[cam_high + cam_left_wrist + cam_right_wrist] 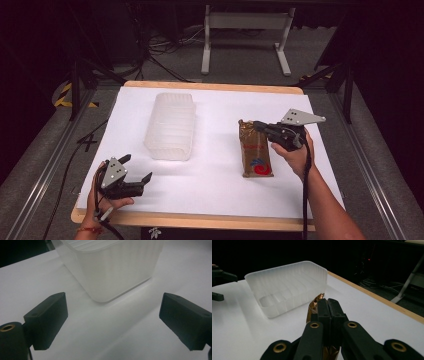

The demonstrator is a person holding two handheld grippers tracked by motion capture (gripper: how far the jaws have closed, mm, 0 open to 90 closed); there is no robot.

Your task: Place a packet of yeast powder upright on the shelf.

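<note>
Your clear plastic tub (pixel 171 126) sits on the white desk (pixel 220 185) toward its far left part, long side running away from you, ribbed walls, rounded corners, and nothing inside it that the frosted plastic lets you see. In your left gripper view its near end (pixel 112 272) stands just ahead, its top cut off by the frame. Your left gripper (pixel 134 172) hovers at the near left corner, jaws spread wide with nothing between them. Your right gripper (pixel 260 126) is closed on the far end of the brown foil packet (pixel 255 150), which lies flat toward the right edge; its red and blue print is too blurred to read. In your right gripper view the crinkled foil (pixel 314 305) pokes out past the pressed-together jaws.
</note>
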